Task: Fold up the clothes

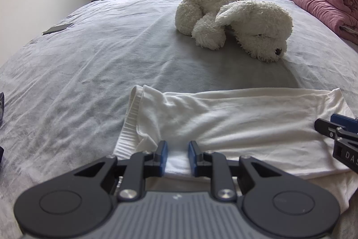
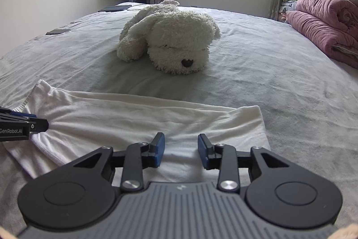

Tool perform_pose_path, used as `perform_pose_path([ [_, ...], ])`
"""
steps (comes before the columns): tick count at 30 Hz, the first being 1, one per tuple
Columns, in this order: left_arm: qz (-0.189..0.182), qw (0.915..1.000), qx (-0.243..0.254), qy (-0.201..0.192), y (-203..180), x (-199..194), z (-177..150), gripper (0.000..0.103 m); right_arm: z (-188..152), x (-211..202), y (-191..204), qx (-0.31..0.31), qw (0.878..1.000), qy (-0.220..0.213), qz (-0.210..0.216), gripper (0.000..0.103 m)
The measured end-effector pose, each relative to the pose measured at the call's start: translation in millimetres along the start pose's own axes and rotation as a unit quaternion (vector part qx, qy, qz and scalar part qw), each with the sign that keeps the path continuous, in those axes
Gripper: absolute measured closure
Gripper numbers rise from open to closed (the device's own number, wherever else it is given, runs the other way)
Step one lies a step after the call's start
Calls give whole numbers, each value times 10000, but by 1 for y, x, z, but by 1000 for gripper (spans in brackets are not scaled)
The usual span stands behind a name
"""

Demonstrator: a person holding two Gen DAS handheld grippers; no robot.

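Garment: a white knitted garment with a ribbed hem (image 1: pixel 235 124), folded to a long band, lies flat on the grey wrinkled bed sheet (image 1: pixel 89 64), near the front edge of the bed.
Left gripper: the left gripper (image 1: pixel 177 157) has its blue pads clenched on a thick fold of the white cloth at the near edge, by the ribbed hem.
Right gripper: the right gripper (image 2: pixel 181 150) stands parted over the other end of the garment; its pads press on nothing and the cloth lies loose under them.
Nearby: a white fluffy toy dog (image 2: pixel 170 41) lies on the sheet behind the garment, well apart from it.
Risk one: I judge that if the left side lifts alone, the free end can drag and the fold can open.
Risk two: a thick bunch in the left pads may slip out, layer by layer.
Risk three: the right pads may pinch the sheet together with the cloth.
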State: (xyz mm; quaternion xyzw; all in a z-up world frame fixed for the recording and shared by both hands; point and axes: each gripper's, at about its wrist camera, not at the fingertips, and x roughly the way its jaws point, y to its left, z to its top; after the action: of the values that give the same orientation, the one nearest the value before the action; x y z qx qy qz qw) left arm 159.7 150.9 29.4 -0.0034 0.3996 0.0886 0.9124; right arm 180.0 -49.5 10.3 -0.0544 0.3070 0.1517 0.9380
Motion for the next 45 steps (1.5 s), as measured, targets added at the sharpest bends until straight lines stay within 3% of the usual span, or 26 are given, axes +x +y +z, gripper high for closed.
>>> perform_pose_path([
  [11,-10,10000,-1,3,1,0,0,81,-10,-8,1,104,9999,75,67,63],
  [28,-60,10000,-68,23,3,-1,1,81,-59,-71,-57,918,9947,80,459,61],
  [31,-82,9999,-150,22,4,-2,2,81,-66,-81,-75,1293,9912,64,284,55],
  [33,-99,9997,-203,18,5,-4,3,81,-73,-85,-98,1849,9824,1,263,55],
  [36,-154,9996,-234,-73,4,-9,4,78,-80,-86,-128,2798,9580,-102,622,57],
  [42,-267,9994,-150,-147,-6,-13,2,77,-79,-63,-145,3746,9190,-193,1215,55],
  [45,-340,9993,-114,-142,-10,-13,1,77,-82,-57,-142,3871,9134,-221,1238,62],
])
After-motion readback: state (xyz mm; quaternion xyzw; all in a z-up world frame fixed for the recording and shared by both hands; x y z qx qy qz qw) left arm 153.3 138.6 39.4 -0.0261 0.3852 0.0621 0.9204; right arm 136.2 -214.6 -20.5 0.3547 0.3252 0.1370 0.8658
